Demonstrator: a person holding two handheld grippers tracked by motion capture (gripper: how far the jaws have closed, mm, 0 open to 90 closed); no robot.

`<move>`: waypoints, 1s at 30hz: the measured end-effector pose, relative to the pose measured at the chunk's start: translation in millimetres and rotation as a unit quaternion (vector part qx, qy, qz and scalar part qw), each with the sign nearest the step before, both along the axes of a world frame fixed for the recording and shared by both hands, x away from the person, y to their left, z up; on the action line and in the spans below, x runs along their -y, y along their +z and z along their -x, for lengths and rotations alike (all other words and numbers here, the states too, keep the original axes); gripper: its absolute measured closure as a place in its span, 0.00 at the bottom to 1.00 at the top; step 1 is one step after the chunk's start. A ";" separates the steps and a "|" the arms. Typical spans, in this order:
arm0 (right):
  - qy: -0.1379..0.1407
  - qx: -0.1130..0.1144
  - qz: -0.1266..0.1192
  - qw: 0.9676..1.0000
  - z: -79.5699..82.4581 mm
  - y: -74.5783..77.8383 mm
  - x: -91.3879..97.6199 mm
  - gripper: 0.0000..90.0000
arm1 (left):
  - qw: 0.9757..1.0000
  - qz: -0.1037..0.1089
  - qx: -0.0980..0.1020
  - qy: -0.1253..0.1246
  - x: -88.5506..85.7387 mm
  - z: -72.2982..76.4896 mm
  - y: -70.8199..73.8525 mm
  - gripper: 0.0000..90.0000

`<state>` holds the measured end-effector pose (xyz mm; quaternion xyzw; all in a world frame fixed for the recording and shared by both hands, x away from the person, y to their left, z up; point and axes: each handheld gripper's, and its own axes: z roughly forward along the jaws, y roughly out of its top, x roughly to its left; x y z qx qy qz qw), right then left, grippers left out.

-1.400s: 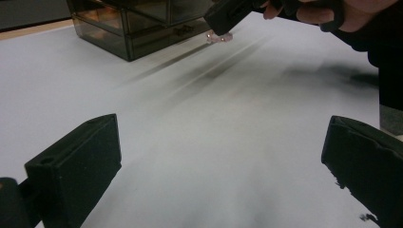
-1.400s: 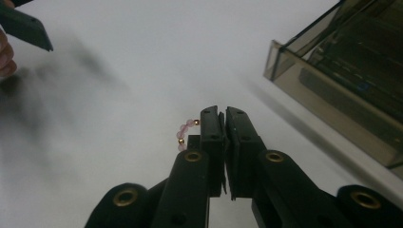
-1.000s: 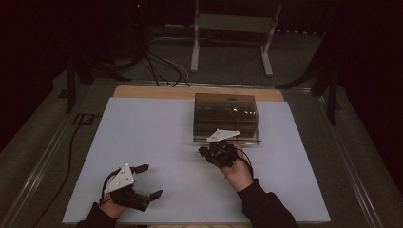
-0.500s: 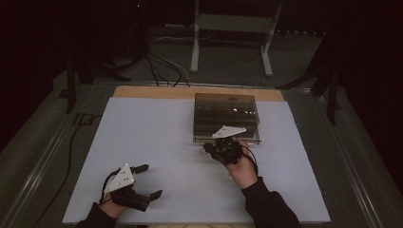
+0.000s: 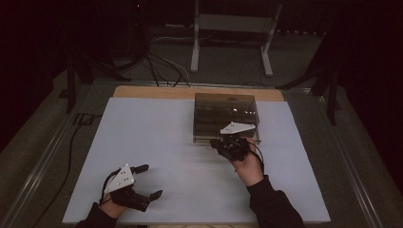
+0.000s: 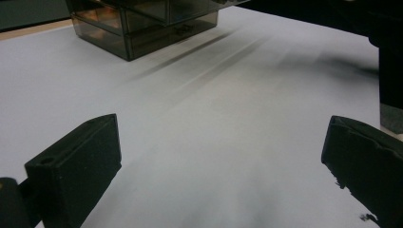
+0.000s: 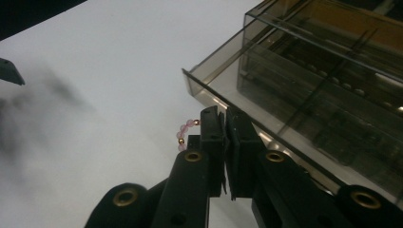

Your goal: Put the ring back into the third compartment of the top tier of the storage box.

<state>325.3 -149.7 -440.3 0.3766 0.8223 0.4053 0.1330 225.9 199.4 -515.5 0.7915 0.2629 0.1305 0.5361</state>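
A smoked see-through drawer box (image 5: 225,111) stands on the white mat (image 5: 161,137), right of centre towards the back. My right gripper (image 5: 219,143) hovers just in front of the box's near edge, with its grey plate above it. In the right gripper view this gripper (image 7: 224,116) is shut on a string of small pink and gold beads (image 7: 183,133), which loops out at the left of the pads, with the box (image 7: 323,80) close on the right. My left gripper (image 5: 150,180) rests at the mat's near left, open. Nothing lies between the left gripper's (image 6: 223,156) fingers, and the box (image 6: 142,23) is far ahead.
A wooden strip (image 5: 157,91) runs along the mat's back edge. A black cable (image 5: 71,142) trails down the left side beside a metal rail. A white stand (image 5: 230,28) and more cables are on the floor behind the table.
My right hand has drifted to the right and slightly up along the front of the box, still holding the beads. The left gripper has stayed where it was.
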 end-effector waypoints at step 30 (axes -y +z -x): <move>-0.064 0.012 -0.013 0.998 -11.5 13.0 42.4 0.97 | 1.000 0.000 -0.001 0.000 0.5 -0.1 -0.2 0.01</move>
